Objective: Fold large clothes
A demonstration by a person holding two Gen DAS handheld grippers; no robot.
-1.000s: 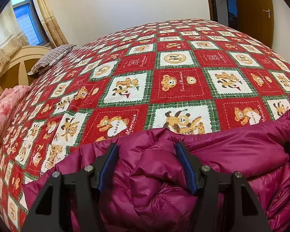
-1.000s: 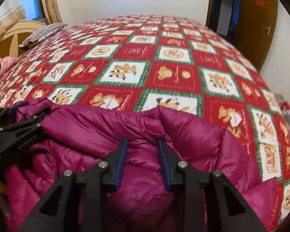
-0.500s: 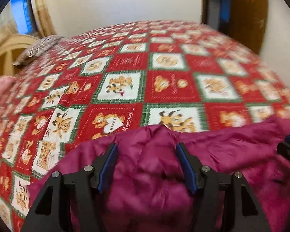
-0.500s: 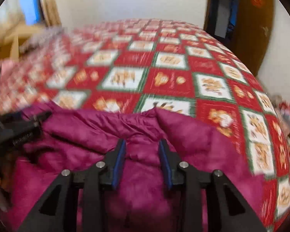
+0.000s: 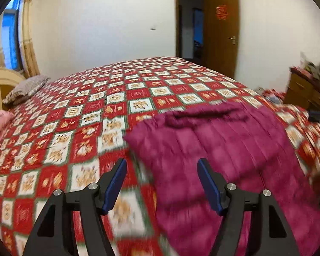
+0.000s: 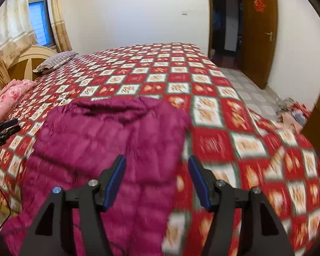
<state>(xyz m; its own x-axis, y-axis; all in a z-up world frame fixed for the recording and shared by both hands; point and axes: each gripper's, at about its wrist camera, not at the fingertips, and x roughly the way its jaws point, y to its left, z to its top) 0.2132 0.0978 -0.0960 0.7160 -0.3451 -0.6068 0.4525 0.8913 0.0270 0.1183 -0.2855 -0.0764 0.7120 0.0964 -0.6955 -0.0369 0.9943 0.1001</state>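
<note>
A magenta quilted down jacket (image 5: pixel 219 149) lies spread flat on the bed's red patchwork quilt (image 5: pixel 74 128), near the front edge. My left gripper (image 5: pixel 161 168) is open and empty, raised above the jacket's left edge. My right gripper (image 6: pixel 156 166) is open and empty, above the jacket's (image 6: pixel 108 140) right edge. The left gripper's tip (image 6: pixel 4 128) shows at the far left of the right wrist view. The right gripper's tip (image 5: pixel 319 116) shows at the far right of the left wrist view.
A striped pillow (image 6: pixel 55 60) and a pink folded blanket (image 6: pixel 10 96) lie by the wooden headboard (image 6: pixel 21 61). A wooden dresser (image 5: pixel 309 87) stands to the right. An open door (image 6: pixel 258 32) and tiled floor (image 6: pixel 249 91) lie beyond the bed.
Both grippers let go of the jacket, opened and pulled up and back. The jacket, bunched between the fingers before, now lies flat on the quilt.
</note>
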